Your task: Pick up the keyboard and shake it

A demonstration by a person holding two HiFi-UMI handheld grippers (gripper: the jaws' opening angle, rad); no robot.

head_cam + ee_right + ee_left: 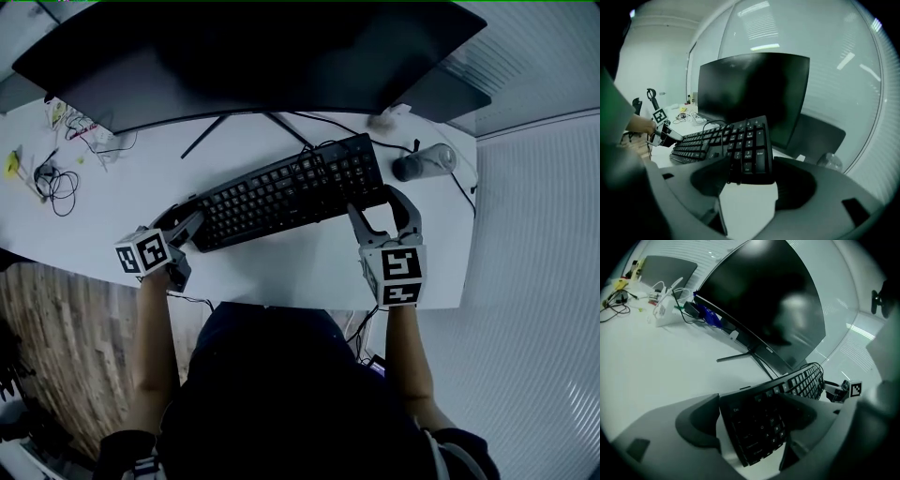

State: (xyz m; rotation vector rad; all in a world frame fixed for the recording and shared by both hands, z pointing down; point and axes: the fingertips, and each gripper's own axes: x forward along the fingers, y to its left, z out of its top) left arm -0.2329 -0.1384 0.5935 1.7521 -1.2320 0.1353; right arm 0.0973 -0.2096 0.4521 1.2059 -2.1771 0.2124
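Clamping the left gripper (185,228) fingers (696,420) shut on the left end of the black keyboard (286,192), keys showing between them. Pinching the right end likewise with the right gripper (384,214) fingers (797,183), numpad sitting in their gap. Spanning from one pair of fingers to the other over the white tabletop (131,187), monitor (253,56) standing beyond both.

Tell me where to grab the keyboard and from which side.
Grip the keyboard by its two short ends, coming in from the near side. It is long and thin, so a single middle hold would likely tip. The left tool and right tool clamp those ends.
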